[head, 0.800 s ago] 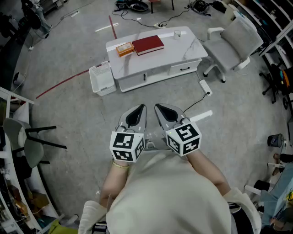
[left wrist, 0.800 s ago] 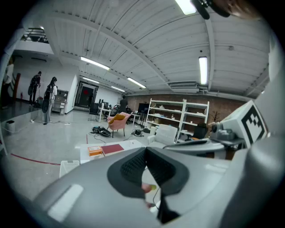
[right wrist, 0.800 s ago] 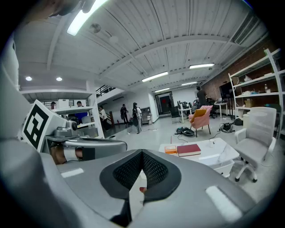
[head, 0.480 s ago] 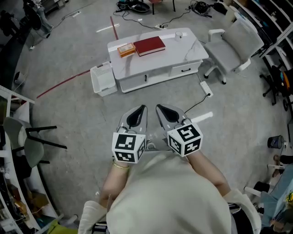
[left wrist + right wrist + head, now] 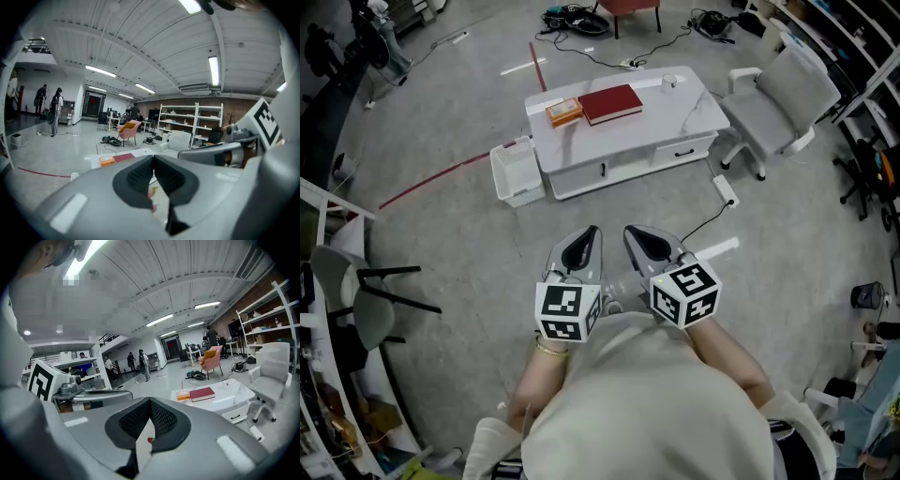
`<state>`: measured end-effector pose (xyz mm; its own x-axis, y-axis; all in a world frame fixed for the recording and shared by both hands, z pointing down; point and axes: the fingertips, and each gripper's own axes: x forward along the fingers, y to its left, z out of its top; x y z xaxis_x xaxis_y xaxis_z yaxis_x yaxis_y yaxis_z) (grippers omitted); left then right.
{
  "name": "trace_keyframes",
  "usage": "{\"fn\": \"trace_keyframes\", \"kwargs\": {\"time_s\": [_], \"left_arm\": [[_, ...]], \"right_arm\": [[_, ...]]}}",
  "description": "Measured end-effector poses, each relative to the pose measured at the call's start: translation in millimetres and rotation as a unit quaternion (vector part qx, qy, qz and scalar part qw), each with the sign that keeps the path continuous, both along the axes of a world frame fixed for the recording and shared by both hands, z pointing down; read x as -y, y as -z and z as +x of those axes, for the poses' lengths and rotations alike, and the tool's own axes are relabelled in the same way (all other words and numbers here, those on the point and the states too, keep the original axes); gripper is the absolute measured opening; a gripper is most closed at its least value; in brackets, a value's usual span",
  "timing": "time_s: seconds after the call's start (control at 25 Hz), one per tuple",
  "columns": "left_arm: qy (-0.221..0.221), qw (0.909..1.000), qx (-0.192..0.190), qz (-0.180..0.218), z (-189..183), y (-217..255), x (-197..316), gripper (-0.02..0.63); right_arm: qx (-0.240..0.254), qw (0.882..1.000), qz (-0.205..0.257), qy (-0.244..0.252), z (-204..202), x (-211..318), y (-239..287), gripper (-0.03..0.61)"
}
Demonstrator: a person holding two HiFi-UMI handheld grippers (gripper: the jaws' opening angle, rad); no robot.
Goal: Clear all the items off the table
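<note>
A low white table point(image 5: 675, 117) stands on the floor well ahead of me. On it lie a red book point(image 5: 610, 103), an orange box point(image 5: 564, 112) to its left and a small white cup point(image 5: 668, 82) near the far right corner. My left gripper point(image 5: 589, 234) and right gripper point(image 5: 631, 233) are held side by side close to my body, far short of the table. Both are shut with nothing between their jaws. The right gripper view shows its shut gripper point(image 5: 150, 401), with the book point(image 5: 202, 393) and the box point(image 5: 183, 395) beyond. In the left gripper view that gripper point(image 5: 153, 158) is also shut.
A white basket point(image 5: 517, 172) stands on the floor at the table's left end. A white office chair point(image 5: 780, 94) is at its right, and a power strip point(image 5: 724, 188) with a cable lies in front. A dark-legged chair point(image 5: 370, 300) stands at my left. Several people stand far off.
In the head view the table has slid a little right and up, and both grippers sit slightly lower. Their jaws have stayed shut.
</note>
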<state>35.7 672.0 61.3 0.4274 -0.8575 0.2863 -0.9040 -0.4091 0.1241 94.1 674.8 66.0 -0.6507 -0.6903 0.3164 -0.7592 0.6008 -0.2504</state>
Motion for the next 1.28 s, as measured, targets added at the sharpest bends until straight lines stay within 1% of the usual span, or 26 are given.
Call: {"fn": "trace_keyframes", "kwargs": {"time_s": [0.36,0.56,0.8,0.96,1.28], "left_arm": [[0.007,0.9997,-0.009,-0.02,-4.6,-6.0,9.0,0.01],[0.007,0.9998,-0.003,-0.02,-0.9,-3.5,25.4,0.01],[0.016,0.9996,-0.001,-0.022,-1.5,-5.1,58.1,0.01],[0.018,0.9996,-0.003,-0.021,3.7,-5.0,86.3,0.009],[0.025,0.9995,0.0,-0.021,15.9,-4.4,146.5,0.011]], "right_arm": [[-0.003,1.0,-0.011,0.008,-1.3,6.8,-4.2,-0.003],[-0.005,1.0,-0.017,0.012,-1.3,25.0,-6.0,-0.003],[-0.005,1.0,-0.01,0.023,-7.3,60.9,-2.5,-0.003],[-0.003,1.0,0.004,0.022,-3.6,92.3,4.4,-0.003],[0.006,1.0,0.007,0.029,5.5,156.3,9.0,-0.003]]}}
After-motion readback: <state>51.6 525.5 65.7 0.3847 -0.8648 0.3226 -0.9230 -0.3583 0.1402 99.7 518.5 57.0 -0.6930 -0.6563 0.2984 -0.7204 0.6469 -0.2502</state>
